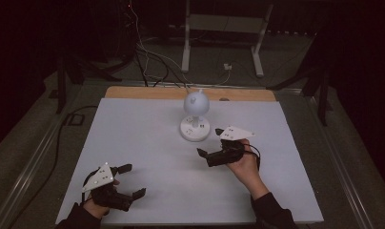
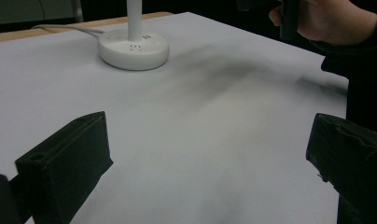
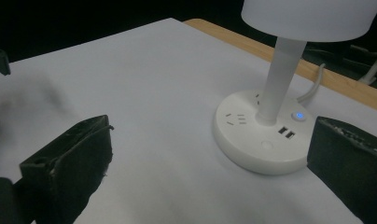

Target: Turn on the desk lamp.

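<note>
High view: lamp [image 1: 196,116] on white sheet [image 1: 133,143], past centre toward far edge, cord running off the back over wood strip [image 1: 133,92]. Right gripper [image 1: 208,141] just beside lamp base, near side, jaws wide apart, holding nothing. Left gripper [image 1: 132,180] well apart, near front-left corner of sheet, jaws also spread wide, empty.

Right gripper view: round base [image 3: 263,133] between the jaw tips and slightly ahead, no contact yet. Thin stem [image 3: 279,79] rising from base centre to shade [image 3: 312,16]. Blue button [image 3: 298,115] lit, USB ports [image 3: 287,133] and socket holes [image 3: 235,119] on top face of base.

Left gripper view: base [image 2: 134,48] far off at top left, other hand [image 2: 329,21] at top right.

Handling, judged only: hard smooth plastic, so stiff but slippery under the pads. Weight probably low in the base, head light. Stem likely the weak point, possibly jointed; no squeezing hard, no lifting by the shade. Best hold probably across the base rim, jaws low and square, clear of button and ports unless a press on the button is the aim. Cord at the back limits travel; sliding or tipping likely if pulled toward front. If pressing, one jaw tip straight down, light force, base should stay put on the sheet.
</note>
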